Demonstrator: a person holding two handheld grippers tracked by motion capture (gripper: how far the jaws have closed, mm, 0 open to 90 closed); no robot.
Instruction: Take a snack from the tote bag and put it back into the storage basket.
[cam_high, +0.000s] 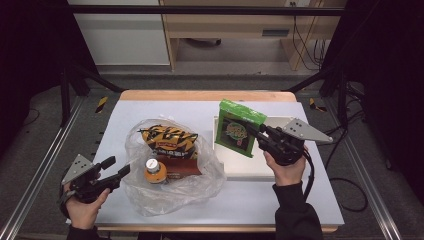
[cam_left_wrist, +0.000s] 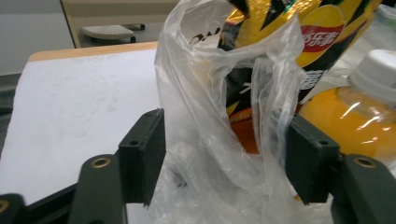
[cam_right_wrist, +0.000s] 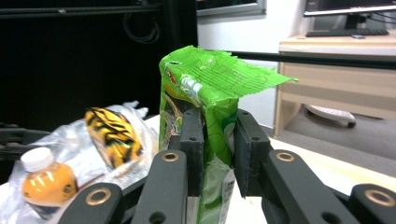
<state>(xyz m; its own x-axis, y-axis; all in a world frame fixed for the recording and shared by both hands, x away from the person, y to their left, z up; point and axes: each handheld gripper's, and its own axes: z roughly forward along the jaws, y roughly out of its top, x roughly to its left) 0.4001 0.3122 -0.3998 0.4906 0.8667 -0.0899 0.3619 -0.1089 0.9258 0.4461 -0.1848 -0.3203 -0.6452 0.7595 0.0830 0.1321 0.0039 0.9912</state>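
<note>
The right gripper (cam_high: 259, 134) is clamped on the edge of a green snack packet (cam_high: 239, 128), its two pads pinching the crinkled film just below the sealed top, and holds the packet upright above a shallow white tray (cam_high: 250, 167) on the tabletop (cam_high: 280, 200). Taking the clear plastic bag (cam_high: 172, 187) as the landmark, the packet hangs to its right and a little farther back, well apart from it. The left gripper (cam_high: 119, 167) sits at the bag's left edge with its jaws apart; in the left gripper view a fold of the bag's film (cam_left_wrist: 219, 154) stands between the pads without being pressed. Inside the bag lie a yellow-and-black crisp packet (cam_high: 167, 139), an orange drink bottle with a white cap (cam_high: 155, 171) and a red-brown packet (cam_high: 182, 167) beside the bottle. The likely trouble lies at the bag's mouth: with nothing holding the film, it may slump shut, so the packet could catch on the rim or push the bag away instead of going in. The thin pinch on slippery film might also let the packet swing or slip. The crisp packet carries a red round logo with Chinese characters (cam_left_wrist: 322, 35); the print on the green packet is too blurred to read.
</note>
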